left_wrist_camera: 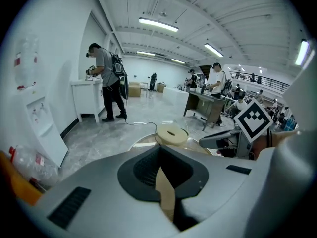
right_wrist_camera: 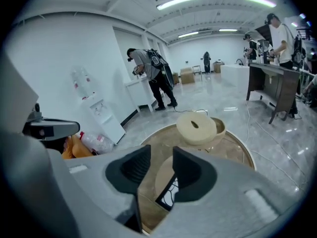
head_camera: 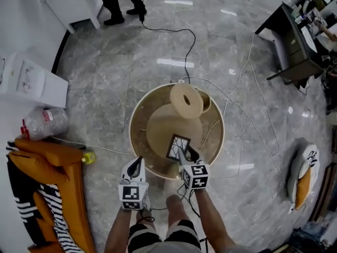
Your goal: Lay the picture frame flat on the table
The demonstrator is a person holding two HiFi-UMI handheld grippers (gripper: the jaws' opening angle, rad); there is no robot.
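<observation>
The picture frame (head_camera: 177, 146), black-edged with a black-and-white pattern, stands tilted on the round glass-topped table (head_camera: 138, 108), near its front edge. My right gripper (head_camera: 185, 153) is at the frame's lower right edge. In the right gripper view its jaws (right_wrist_camera: 161, 153) stand partly apart, with the frame's edge (right_wrist_camera: 167, 196) low in the gap beside the right jaw. The left pad is clear of it. My left gripper (head_camera: 136, 165) hangs by the table's front left rim. Its fingertips (left_wrist_camera: 159, 155) meet and hold nothing.
A thick beige ring (head_camera: 187, 100) lies on the far side of the table, over a bowl. Cables (head_camera: 187, 46) trail across the marble floor. An orange seat (head_camera: 50, 167) and a white dispenser (head_camera: 31, 80) stand at the left. A dark desk (head_camera: 292, 41) is at the far right.
</observation>
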